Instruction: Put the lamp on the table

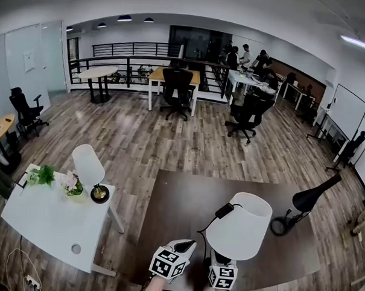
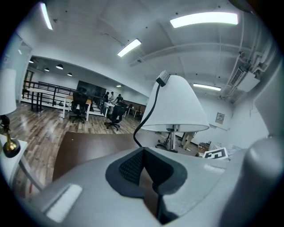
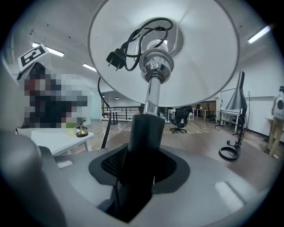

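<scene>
The lamp (image 1: 239,226) has a white cone shade, a chrome neck and a black stem, and is held upright above a dark brown surface (image 1: 174,208). My right gripper (image 1: 221,261) is shut on the black stem (image 3: 142,133), just below the shade (image 3: 164,48). The lamp's black cord is bundled by the socket, its plug (image 3: 114,57) hanging free. Just left of the lamp, my left gripper (image 1: 186,246) has its jaws together with nothing between them (image 2: 144,168). The shade (image 2: 175,106) rises to its right. A white table (image 1: 46,226) stands to the left.
The white table carries a small white lamp (image 1: 88,165), a green plant (image 1: 42,176), flowers and a brass piece (image 1: 99,193). A black floor lamp (image 1: 304,204) leans at the brown surface's right edge. Office chairs (image 1: 247,114), desks and people fill the back.
</scene>
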A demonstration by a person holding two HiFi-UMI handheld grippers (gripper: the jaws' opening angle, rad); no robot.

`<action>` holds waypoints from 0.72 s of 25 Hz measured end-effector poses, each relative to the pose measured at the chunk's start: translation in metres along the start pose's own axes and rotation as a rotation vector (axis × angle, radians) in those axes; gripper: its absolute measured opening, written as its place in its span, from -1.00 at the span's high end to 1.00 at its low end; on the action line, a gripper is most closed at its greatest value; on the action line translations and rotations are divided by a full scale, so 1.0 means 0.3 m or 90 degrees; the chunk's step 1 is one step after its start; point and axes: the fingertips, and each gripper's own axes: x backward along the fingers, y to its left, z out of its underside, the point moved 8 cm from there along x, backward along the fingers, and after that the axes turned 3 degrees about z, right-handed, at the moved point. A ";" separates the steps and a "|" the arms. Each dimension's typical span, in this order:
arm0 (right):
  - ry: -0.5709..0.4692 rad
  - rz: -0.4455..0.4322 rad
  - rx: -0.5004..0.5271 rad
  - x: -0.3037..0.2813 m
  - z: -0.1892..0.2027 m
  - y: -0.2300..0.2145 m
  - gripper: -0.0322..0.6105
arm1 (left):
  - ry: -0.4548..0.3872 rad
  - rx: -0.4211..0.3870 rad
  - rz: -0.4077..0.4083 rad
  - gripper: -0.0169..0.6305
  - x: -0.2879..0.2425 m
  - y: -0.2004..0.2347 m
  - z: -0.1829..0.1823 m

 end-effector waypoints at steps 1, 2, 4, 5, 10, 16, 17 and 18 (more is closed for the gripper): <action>0.000 -0.009 0.002 -0.020 -0.002 0.005 0.34 | 0.002 0.006 -0.007 0.95 0.002 0.010 0.012; -0.001 -0.020 0.003 -0.043 -0.004 0.008 0.34 | 0.005 0.012 -0.013 0.95 0.002 0.022 0.024; -0.002 -0.040 0.006 -0.092 -0.004 0.012 0.34 | 0.011 0.020 -0.027 0.95 -0.006 0.044 0.048; -0.002 -0.048 0.009 -0.120 -0.006 0.010 0.34 | 0.014 0.023 -0.034 0.95 -0.013 0.055 0.055; 0.003 -0.093 0.003 -0.267 -0.008 0.015 0.34 | 0.042 0.017 -0.050 0.95 -0.052 0.072 0.063; -0.004 -0.125 -0.021 -0.385 0.040 0.044 0.34 | 0.066 0.008 -0.042 0.95 -0.060 0.078 0.121; -0.008 -0.124 -0.018 -0.405 0.047 0.045 0.34 | 0.068 0.007 -0.043 0.95 -0.064 0.083 0.132; -0.013 -0.124 -0.013 -0.424 0.053 0.044 0.34 | 0.070 0.007 -0.044 0.95 -0.068 0.090 0.143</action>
